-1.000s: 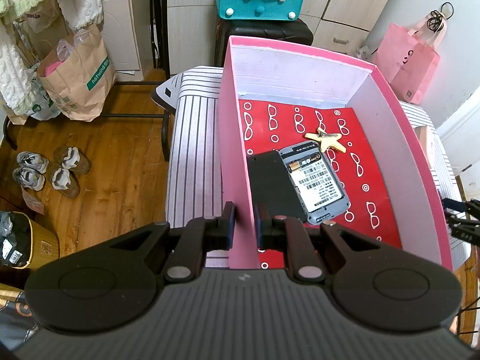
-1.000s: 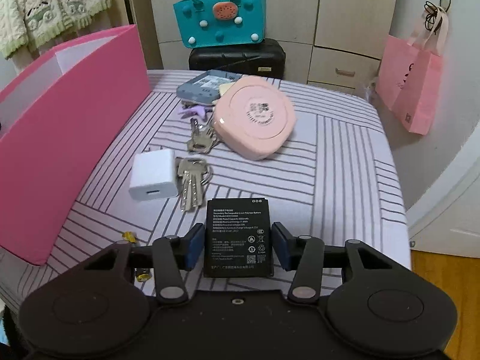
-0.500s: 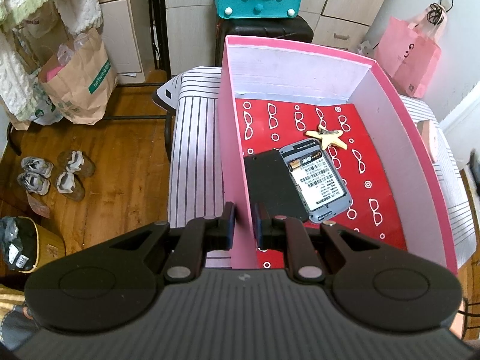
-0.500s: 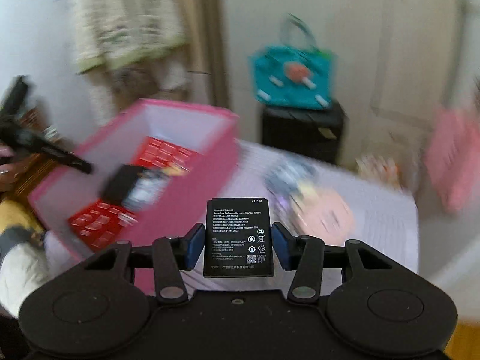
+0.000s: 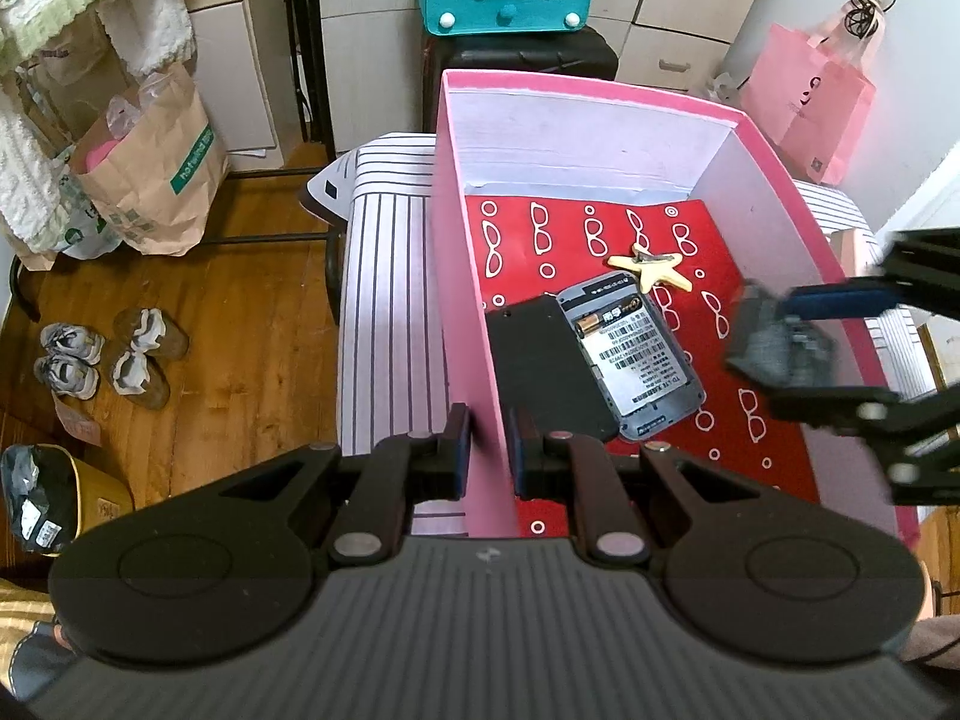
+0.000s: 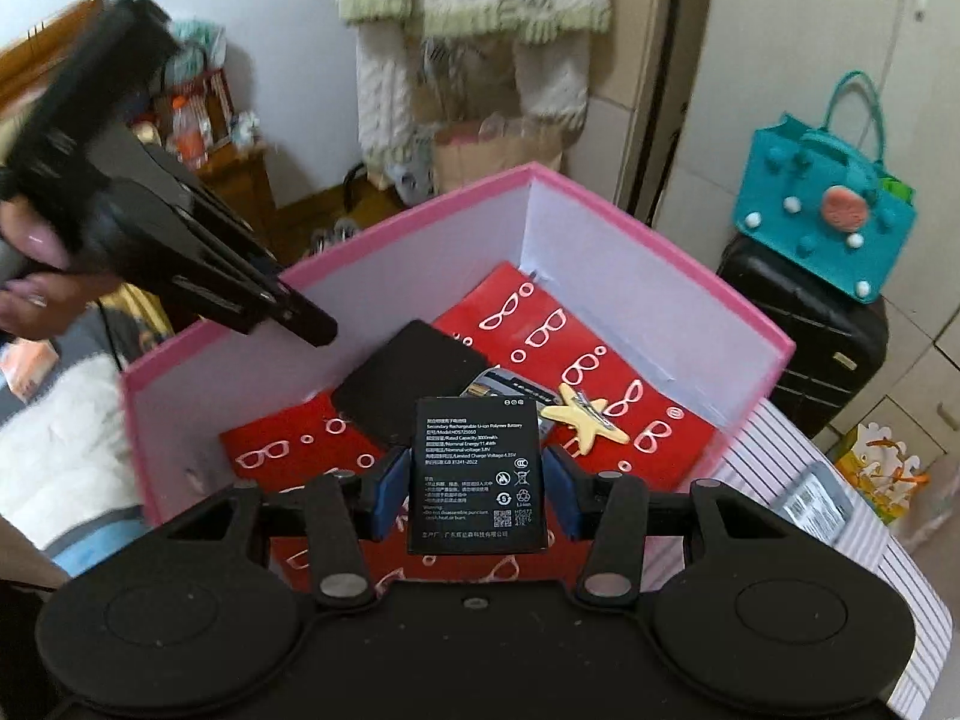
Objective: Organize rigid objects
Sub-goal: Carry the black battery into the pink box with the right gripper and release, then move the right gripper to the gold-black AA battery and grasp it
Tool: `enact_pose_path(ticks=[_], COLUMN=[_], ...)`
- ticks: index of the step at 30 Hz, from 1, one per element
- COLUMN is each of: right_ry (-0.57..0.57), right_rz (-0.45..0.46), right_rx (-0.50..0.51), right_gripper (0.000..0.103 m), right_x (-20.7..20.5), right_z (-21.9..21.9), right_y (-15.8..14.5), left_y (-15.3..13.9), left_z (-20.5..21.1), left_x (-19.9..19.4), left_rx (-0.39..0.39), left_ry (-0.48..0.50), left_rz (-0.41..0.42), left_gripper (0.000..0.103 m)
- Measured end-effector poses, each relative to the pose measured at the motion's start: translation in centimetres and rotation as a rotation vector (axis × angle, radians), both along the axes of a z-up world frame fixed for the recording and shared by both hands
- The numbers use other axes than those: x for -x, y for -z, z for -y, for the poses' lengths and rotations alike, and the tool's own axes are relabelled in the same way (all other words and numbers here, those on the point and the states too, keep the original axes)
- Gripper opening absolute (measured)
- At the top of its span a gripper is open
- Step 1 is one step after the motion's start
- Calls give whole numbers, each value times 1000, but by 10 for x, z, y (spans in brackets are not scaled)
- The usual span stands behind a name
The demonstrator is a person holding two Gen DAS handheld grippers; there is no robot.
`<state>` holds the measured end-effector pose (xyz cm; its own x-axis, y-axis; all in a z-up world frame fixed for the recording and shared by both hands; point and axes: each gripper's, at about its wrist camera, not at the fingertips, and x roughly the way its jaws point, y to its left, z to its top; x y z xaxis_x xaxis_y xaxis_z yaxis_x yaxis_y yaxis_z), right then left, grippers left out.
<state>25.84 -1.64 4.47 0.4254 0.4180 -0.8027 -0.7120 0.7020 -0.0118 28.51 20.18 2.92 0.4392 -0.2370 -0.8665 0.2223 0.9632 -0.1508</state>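
I am holding the battery [image 6: 477,474] clamped in my right hand-held gripper [image 6: 477,495] above the pink box [image 5: 465,312], whose wall my left hand-held gripper [image 5: 485,450] is pinching. Released here, it could be landing on the phone [image 5: 630,360] and bouncing.

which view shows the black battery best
The right wrist view: the battery sits centred between the right gripper's fingers, label readable, above the pink box. The left wrist view shows it only as a blurred dark shape at the right.
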Motion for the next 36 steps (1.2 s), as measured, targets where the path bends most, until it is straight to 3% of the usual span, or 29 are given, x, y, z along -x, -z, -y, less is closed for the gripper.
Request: enact_pose_path(ticks=[11,16,27,33,36], right_ry=[-23,4,151,252,301], right_rz=[-96,-111,-63,-20,-27], right_rx=[108,80,-158,-200,-214], right_gripper=[54,54,54,54,54], right_x=[-32,-38,2,46,63], right_z=[-31,-29,49,98,120], right_y=[38,40,-25,-38,-29], left_y=[1,0,1,2,2], left_z=[-4,-4,-7,-10,-11], left_x=[0,1,3,2,3], left_rx=[17,20,35,56,61], left_ry=[21,23,10,-8,-15], left_rz=[6,8,17,13,16], left_gripper=[13,13,13,14,14])
